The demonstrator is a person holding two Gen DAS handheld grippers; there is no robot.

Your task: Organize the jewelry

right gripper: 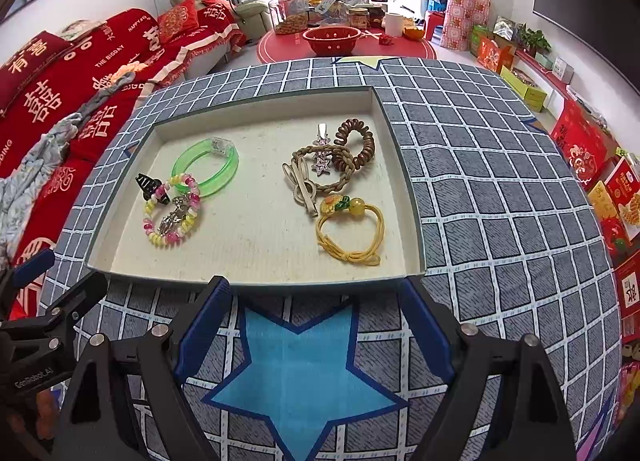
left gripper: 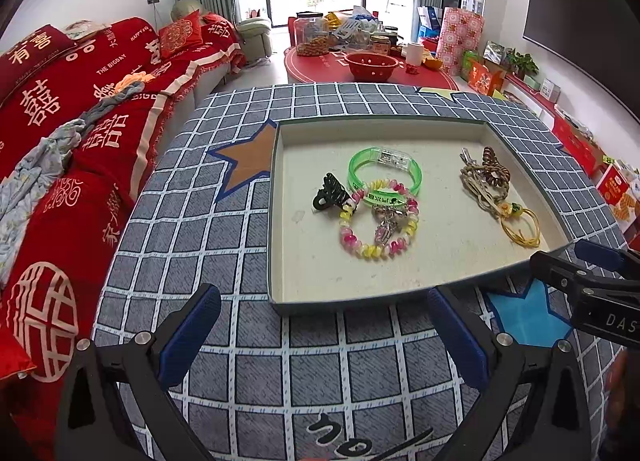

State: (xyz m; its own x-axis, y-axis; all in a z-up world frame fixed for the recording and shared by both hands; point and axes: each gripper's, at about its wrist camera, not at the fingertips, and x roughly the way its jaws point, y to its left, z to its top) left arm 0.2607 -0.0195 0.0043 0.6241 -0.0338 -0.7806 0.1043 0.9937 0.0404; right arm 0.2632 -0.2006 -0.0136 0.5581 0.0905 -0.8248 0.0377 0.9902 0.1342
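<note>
Two bracelets, one black claw clip and three hair ties are counted in one tray on the checked desk; a red sofa is seen beyond. Each hand-held gripper, left and right, is held open and empty.

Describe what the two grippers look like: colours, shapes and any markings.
Both look alike. The left gripper and right gripper have black, angular triangular frames with silver round bolts, and jaws lined with textured blue pads. White lettering marks each body: "DAS..." on the right one, "GenRobot.AI" on the left one. No cables or sleeves are visible.
</note>
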